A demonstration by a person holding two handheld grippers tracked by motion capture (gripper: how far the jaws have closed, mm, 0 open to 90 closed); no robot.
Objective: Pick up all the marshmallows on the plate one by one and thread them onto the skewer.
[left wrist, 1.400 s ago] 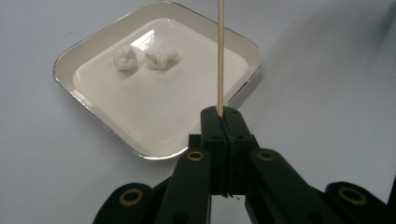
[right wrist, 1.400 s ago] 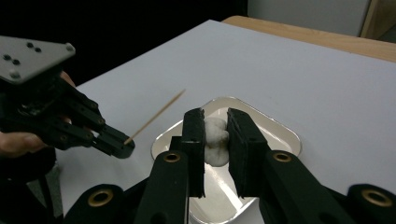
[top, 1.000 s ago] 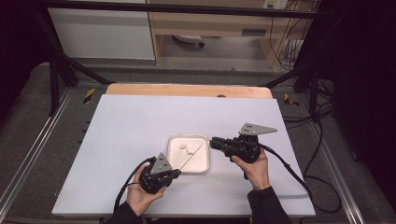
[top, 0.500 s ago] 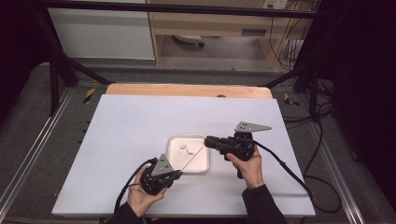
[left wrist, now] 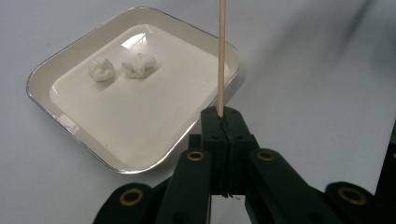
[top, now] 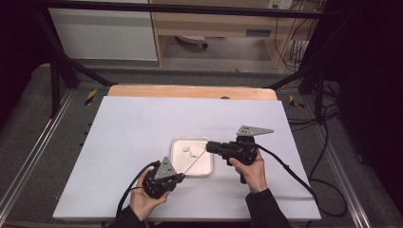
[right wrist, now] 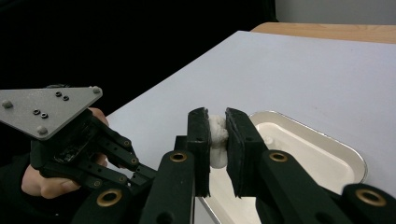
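My left gripper [top: 183, 176] sits near the table's front edge, shut on the base of a thin wooden skewer [top: 195, 162] that slants up over a white tray [top: 177, 142]. In the left gripper view the skewer [left wrist: 221, 56] rises straight from the closed jaws of the left gripper [left wrist: 222, 119], and two white puffy pieces [left wrist: 101, 69] lie in the tray [left wrist: 70, 126]. My right gripper [top: 209, 147] is level at the tray's right edge, close to the skewer's tip. The right gripper [right wrist: 217, 126] is shut on a white puffy piece [right wrist: 217, 140]; whether the tip touches it I cannot tell.
The tray stands in the front middle of a white tabletop [top: 142, 123]. A wooden strip [top: 190, 91] runs along the far edge. Black cables [top: 294, 175] trail from both grippers toward the front and right. Metal frame rails [top: 28, 156] flank the table.
My right gripper has shifted a little to the left with the white piece, up to the tray's edge and the skewer's tip. The left hand has stayed put.
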